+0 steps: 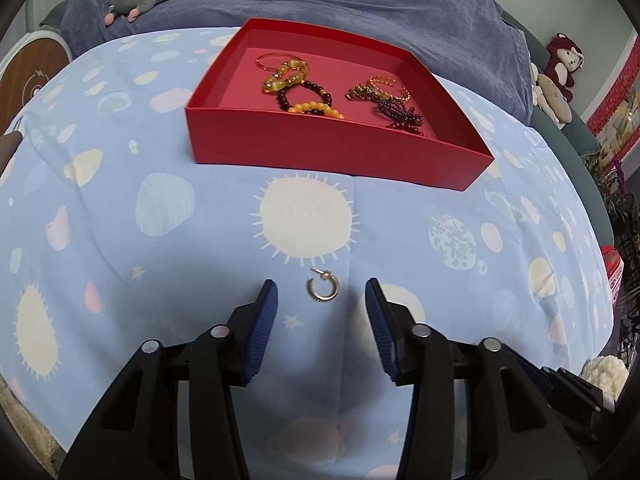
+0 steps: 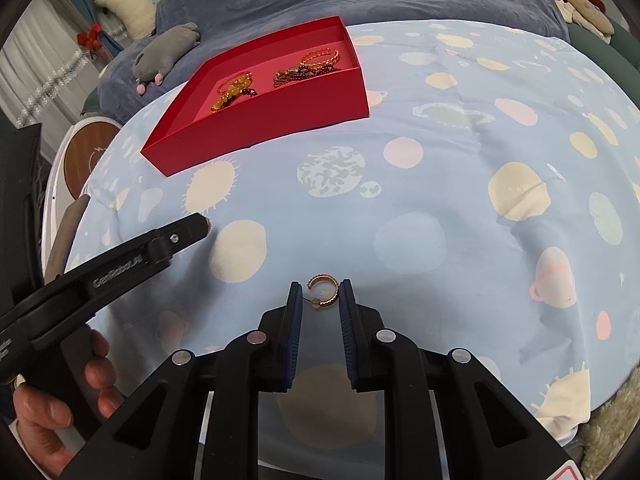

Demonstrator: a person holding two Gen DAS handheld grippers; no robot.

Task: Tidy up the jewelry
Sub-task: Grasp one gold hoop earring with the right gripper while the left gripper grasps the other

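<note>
Item: gold hoop earring (image 1: 322,289), one, lying on the planet-print cloth (image 1: 168,240) between the fingers of our left gripper (image 1: 322,296); jaws stood well apart, pads clear of it, so nothing was held.

Item: second gold hoop earring (image 2: 325,290), at the tips of our right gripper (image 2: 320,294); jaws narrow, hoop against the right pad, post toward the left. We could not tell whether it was pinched.

Item: red box (image 1: 320,152), farther back on the cloth, already holding bead bracelets (image 1: 304,92) and chains (image 1: 384,100), which we judged the earrings' destination.
</note>
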